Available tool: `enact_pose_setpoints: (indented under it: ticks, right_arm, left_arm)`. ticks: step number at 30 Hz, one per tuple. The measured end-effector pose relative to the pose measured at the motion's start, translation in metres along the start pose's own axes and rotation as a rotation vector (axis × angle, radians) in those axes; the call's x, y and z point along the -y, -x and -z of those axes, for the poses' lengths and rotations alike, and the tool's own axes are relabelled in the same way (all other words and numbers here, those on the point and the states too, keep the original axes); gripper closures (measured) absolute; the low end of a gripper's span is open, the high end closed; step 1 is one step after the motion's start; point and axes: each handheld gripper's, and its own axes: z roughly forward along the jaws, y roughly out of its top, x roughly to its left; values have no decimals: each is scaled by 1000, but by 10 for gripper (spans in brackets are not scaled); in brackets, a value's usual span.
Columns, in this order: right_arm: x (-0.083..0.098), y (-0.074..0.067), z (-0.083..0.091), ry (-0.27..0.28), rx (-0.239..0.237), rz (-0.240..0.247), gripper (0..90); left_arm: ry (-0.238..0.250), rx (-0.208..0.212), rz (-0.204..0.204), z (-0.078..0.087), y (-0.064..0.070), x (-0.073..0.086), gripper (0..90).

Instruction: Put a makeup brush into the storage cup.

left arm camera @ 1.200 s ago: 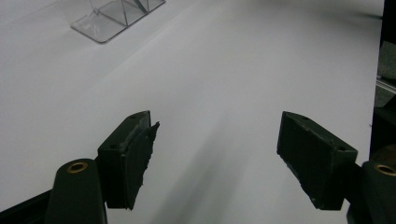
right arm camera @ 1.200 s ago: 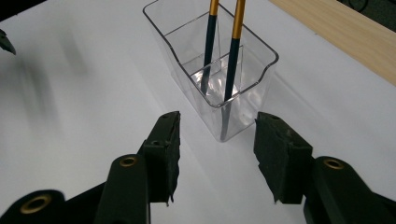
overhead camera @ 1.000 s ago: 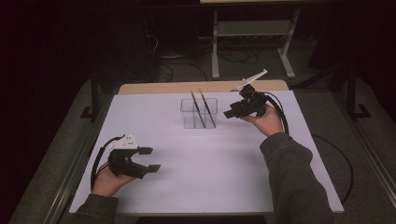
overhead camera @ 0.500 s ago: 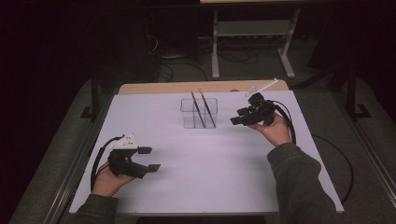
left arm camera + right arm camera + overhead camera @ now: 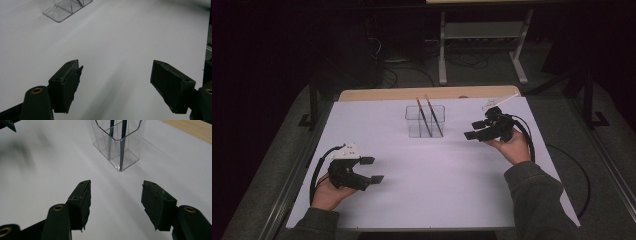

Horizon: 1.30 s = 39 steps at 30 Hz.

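A clear plastic holder stands at the far middle of the white table sheet. Two slim dark sticks lean in it. My right gripper hovers to the right of the holder, pointing left at it. Its jaws have just been opening and nothing is between them. In the right gripper view the holder stands a little ahead of that open gripper. My left gripper rests open at the near left. In the left gripper view it is empty, and the holder sits far off at the top left.
A strip of bare wooden tabletop runs along the far edge of the sheet. Behind the table a metal stand and loose cables sit on the dark floor. A black cable trails off the table's right side.
The right hand has drifted right and toward the near side, away from the holder, and its jaws stand wider apart. The left hand has stayed put.
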Motion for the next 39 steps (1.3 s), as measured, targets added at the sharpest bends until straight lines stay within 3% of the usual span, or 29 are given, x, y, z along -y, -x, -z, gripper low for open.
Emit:
enact_pose_setpoints:
  ticks: [6,19,30,39]
  right_arm:
    - [6,-4,3,13,3,2,388]
    - [20,-11,6,28,3,8,368]
    - [36,-16,9,34,2,-20,353]
    - [47,-22,11,43,7,-1,342]
  left_arm:
    - [20,-11,-2,2,0,-1,234]
    - [9,-12,5,1,0,1,230]
    - [4,-18,3,1,0,1,229]
    - [6,-24,6,0,0,2,228]
